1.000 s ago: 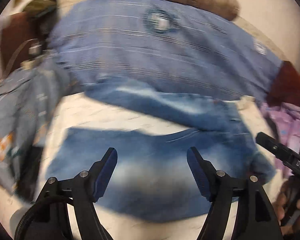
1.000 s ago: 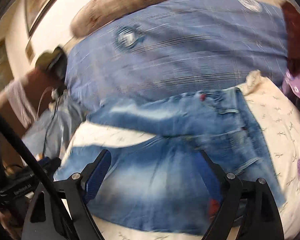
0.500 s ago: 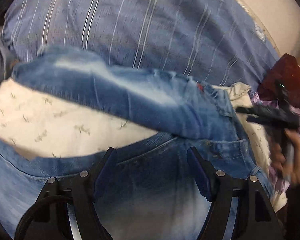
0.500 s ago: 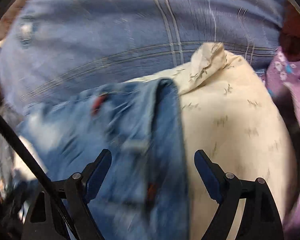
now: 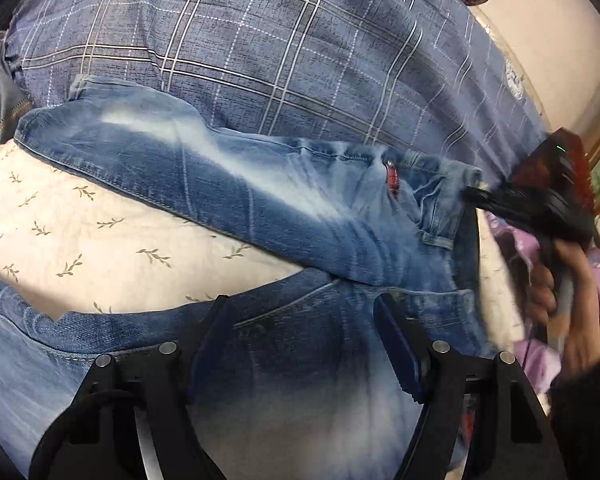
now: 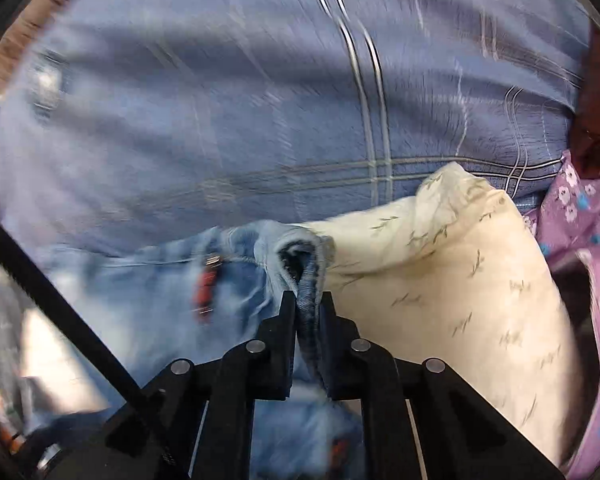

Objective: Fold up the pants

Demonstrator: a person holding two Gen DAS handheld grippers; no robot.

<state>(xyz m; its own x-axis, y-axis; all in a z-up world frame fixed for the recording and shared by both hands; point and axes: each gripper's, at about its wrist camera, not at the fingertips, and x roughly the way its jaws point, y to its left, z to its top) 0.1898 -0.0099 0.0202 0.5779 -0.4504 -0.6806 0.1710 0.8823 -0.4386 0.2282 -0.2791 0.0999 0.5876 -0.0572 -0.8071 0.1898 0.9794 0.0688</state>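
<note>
A blue plaid blanket (image 5: 284, 52) covers the far part of the scene. Nearer lies a cream pillow (image 5: 112, 248) printed with small sprigs, and the jeans (image 5: 260, 200) are spread across it, one leg running far left to right, the other lying near the camera. A purple flowered cloth (image 6: 580, 216) sits at the right edge, just beside the pillow. The left gripper (image 5: 300, 336) hovers over the near leg, its jaws wide apart and holding nothing. The right gripper (image 6: 307, 316) is at the right end of the jeans, jaws pressed together on a bunched edge of denim at the waist. A red tag (image 6: 206, 284) shows on the jeans to its left.
</note>
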